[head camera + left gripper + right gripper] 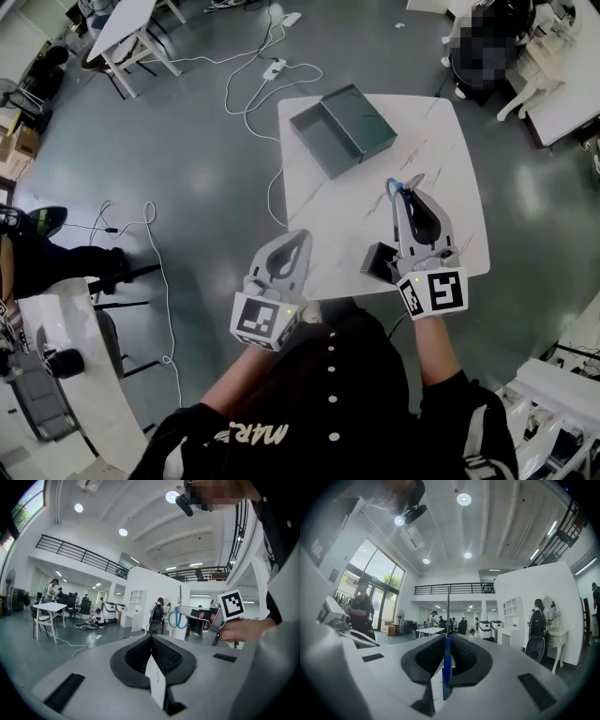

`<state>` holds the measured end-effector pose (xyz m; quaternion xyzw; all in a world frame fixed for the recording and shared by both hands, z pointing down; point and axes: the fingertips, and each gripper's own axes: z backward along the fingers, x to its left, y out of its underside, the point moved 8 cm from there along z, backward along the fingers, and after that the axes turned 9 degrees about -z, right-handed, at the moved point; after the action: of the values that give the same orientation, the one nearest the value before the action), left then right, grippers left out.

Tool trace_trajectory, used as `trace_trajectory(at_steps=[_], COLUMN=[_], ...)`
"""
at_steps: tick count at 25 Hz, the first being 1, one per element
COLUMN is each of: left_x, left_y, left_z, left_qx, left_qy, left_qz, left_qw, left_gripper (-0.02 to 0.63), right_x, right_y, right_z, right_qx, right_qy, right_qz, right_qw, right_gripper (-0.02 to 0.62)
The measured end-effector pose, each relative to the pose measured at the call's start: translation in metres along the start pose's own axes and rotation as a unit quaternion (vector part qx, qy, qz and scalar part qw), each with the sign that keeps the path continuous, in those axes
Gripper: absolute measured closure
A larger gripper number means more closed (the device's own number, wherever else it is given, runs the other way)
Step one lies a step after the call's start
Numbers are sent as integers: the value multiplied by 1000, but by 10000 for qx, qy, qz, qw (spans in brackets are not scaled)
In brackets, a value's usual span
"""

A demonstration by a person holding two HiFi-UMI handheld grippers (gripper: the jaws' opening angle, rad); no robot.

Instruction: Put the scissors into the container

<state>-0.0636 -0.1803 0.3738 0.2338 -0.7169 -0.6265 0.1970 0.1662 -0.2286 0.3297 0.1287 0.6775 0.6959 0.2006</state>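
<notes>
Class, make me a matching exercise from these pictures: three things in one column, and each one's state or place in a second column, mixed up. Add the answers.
Things:
1. scissors
2. container
3. left gripper

States:
a. jaws together, holding nothing
b. lying open on the table
c. clamped between the jaws of the right gripper

Pairs: 1-c, 2-b, 3-a
</notes>
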Motion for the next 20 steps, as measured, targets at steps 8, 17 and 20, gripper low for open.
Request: trace_trajectory(at_steps=[8,17,20], left_x=[21,36,41], left_y=[-19,-9,-3], left_z=[-38,-77,-91], left_qx=[-69,27,113], left_qy=[-95,-194,-194], left_qz=[-97,197,206], left_qw=[9999,9996,9995], left_gripper=[580,580,580], right_x=[-26,-52,-65], right_y=[-4,33,56], right_z=[-63,-135,-163], right_qx=[228,847,1166], right_qy=[-374,-711,-849], right_qz=[111,80,-119], right_qw=[9990,9938,9895], right_gripper=[543,543,543])
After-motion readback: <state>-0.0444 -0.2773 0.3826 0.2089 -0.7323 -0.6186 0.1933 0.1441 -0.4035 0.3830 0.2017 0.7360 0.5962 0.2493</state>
